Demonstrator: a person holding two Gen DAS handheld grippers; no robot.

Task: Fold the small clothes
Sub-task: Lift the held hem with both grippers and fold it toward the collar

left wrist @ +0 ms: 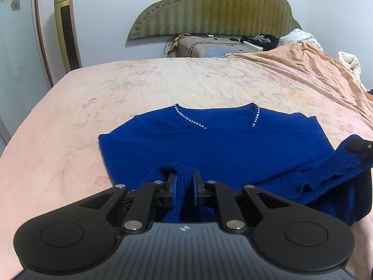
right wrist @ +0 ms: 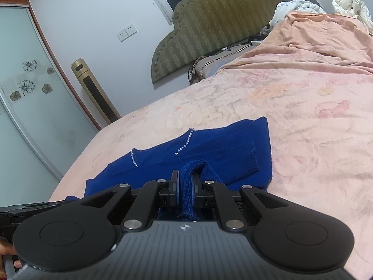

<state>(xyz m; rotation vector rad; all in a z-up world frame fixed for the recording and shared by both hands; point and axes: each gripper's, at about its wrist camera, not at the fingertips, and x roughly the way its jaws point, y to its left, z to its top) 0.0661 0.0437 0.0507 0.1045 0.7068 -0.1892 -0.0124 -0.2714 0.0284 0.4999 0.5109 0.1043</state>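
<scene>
Left wrist view: blue sweater (left wrist: 209,144) lies flat on pink floral bedsheet (left wrist: 93,107), neckline pointing toward the green headboard (left wrist: 214,9), long axis across the bed. Left gripper (left wrist: 184,186) clenched on a ribbed fold of its near edge.

Right wrist view: right gripper (right wrist: 185,186) pinches ribbed knit of the sweater; neckline rhinestones (right wrist: 184,143) face the headboard.

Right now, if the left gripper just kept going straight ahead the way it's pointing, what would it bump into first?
The left gripper, shut on a fold of the blue sweater, points across the rest of it. It would probably meet the sweater's flat body first, then the pink bedsheet beyond. Depth is hard to judge in this fisheye view.
</scene>
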